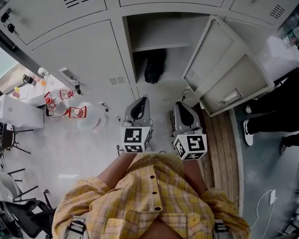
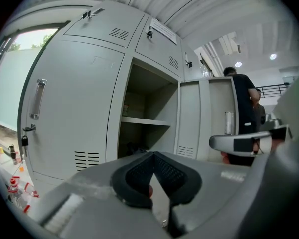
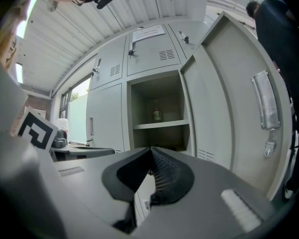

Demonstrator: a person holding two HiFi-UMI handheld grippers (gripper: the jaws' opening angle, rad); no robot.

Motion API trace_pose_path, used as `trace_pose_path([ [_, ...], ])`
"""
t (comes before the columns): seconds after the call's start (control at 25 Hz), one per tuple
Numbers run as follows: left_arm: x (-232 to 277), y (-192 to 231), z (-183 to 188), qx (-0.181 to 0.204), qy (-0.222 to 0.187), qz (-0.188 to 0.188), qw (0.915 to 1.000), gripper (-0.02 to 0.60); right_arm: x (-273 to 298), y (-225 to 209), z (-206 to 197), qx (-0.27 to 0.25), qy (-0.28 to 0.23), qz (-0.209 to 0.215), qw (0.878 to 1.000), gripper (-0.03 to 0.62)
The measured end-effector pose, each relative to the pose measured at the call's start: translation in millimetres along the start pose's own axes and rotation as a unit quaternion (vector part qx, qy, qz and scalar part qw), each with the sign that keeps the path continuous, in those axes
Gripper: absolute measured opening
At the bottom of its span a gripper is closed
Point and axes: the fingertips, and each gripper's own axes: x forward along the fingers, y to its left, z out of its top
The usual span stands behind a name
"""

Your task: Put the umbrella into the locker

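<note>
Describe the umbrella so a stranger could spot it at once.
Look at the wall of grey lockers: one has its door swung open. Inside, under the shelf, sits the umbrella. It is a black bundle, the only dark thing in that pale compartment.

The locker (image 1: pixel 164 31) at the upper centre of the frame is open in front. A shelf (image 1: pixel 162 46) crosses it, and the dark umbrella (image 1: pixel 154 66) fills the space below. The open door (image 1: pixel 224 68) blocks the right side, and bottles (image 1: pixel 60 106) stand on the floor at the left.
</note>
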Motion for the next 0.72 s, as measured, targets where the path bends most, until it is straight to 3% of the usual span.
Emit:
trace_pose_path([
  [0.72,-5.5,-3.0,-4.7,-0.002,-0.004,-0.011,0.9999,-0.003,2.7,-1.5,-4.5,-0.001,0.004,-0.005,1.0,-0.003],
])
